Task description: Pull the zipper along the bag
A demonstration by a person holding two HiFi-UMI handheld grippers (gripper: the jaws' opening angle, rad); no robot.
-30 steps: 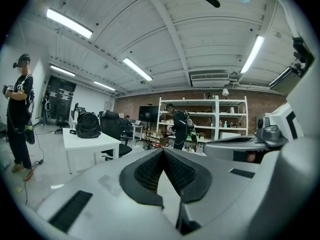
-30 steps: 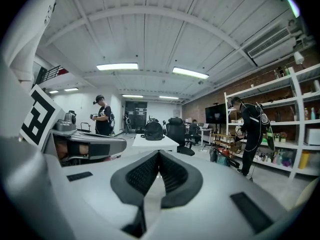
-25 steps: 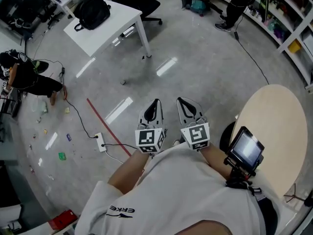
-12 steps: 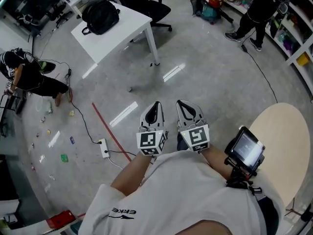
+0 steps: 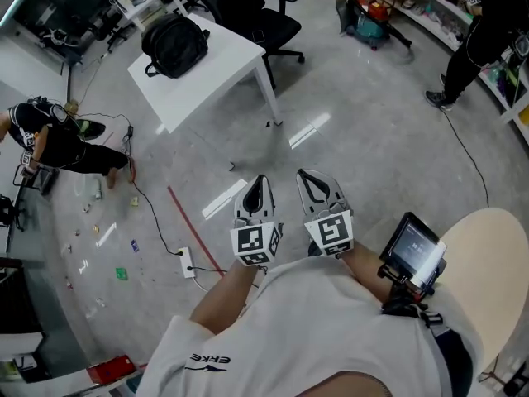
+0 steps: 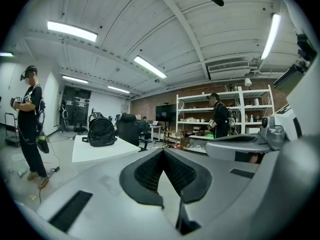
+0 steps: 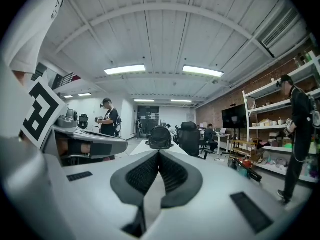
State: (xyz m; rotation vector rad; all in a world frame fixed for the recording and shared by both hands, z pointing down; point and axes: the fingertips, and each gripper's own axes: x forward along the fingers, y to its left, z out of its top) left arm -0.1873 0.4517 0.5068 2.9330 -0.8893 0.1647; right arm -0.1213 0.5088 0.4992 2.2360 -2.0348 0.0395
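1. Black backpack (image 5: 174, 45) sits on a white tabletop (image 5: 223, 69) in the upper left of the head view, well apart from both grippers. Its zipper is too small to make out.
2. Near the centre of that frame the left gripper (image 5: 260, 179) hangs over the grey floor (image 5: 372, 139), its fingers pressed together with nothing between them.
3. The right gripper (image 5: 307, 174) hangs just beside it, fingers likewise together and empty.
4. In both gripper views the backpack shows far beyond the closed tips.
5. A black office chair (image 5: 256, 15) stands by the tabletop at top centre.
6. One person in black (image 5: 50, 135) is at the left edge, and another (image 5: 488, 31) at the upper right.
7. A red strip (image 5: 194, 238) and a white power strip (image 5: 188, 263) lie on the floor at lower left of the grippers.
8. A pale round table (image 5: 496, 263) fills the lower right.
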